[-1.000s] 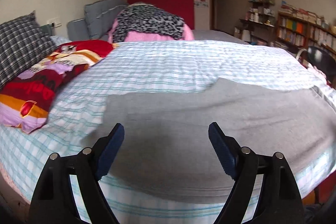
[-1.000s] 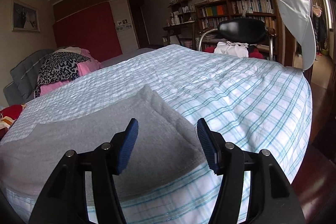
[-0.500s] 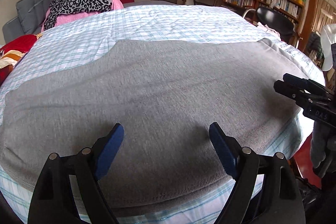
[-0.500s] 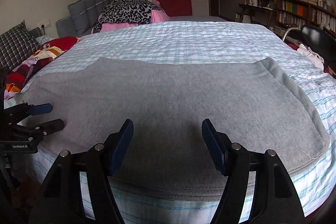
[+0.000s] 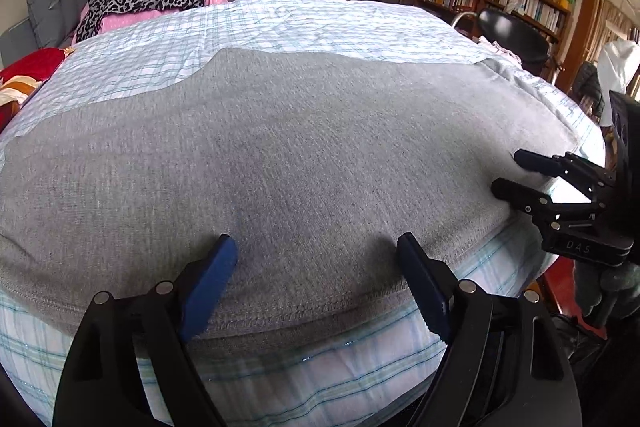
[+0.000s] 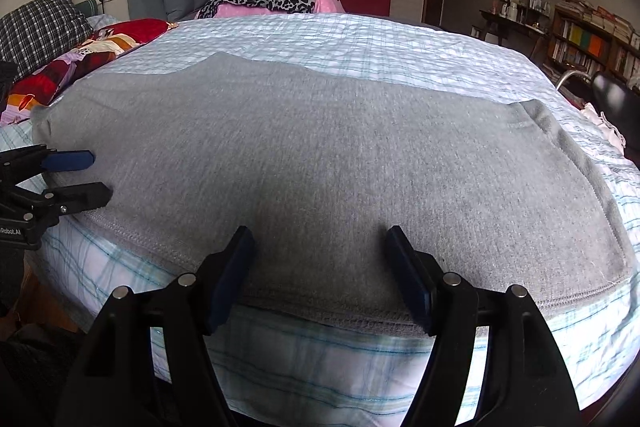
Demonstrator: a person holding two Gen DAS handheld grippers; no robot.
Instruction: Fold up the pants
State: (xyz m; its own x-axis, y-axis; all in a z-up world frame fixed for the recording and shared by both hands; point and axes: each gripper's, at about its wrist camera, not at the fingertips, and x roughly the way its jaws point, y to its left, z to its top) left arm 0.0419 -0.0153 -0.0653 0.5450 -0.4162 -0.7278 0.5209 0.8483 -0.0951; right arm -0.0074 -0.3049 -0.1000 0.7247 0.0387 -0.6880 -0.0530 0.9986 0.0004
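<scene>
grey pants (image 5: 288,155) spread flat across the checked bed (image 5: 320,27), left gripper (image 5: 316,247) jaws apart over the near hem, right gripper (image 6: 320,239) jaws just opened wider, apart over the same hem, nothing gripped

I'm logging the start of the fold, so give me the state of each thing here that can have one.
grey pants: spread flat on the bed, not yet folded, near hem at the bed's edge.
left gripper: open, over the near hem, holding nothing.
right gripper: open, jaws just been opening, nothing between them but the pants beneath.
checked bed sheet: spread, lightly wrinkled.
</scene>
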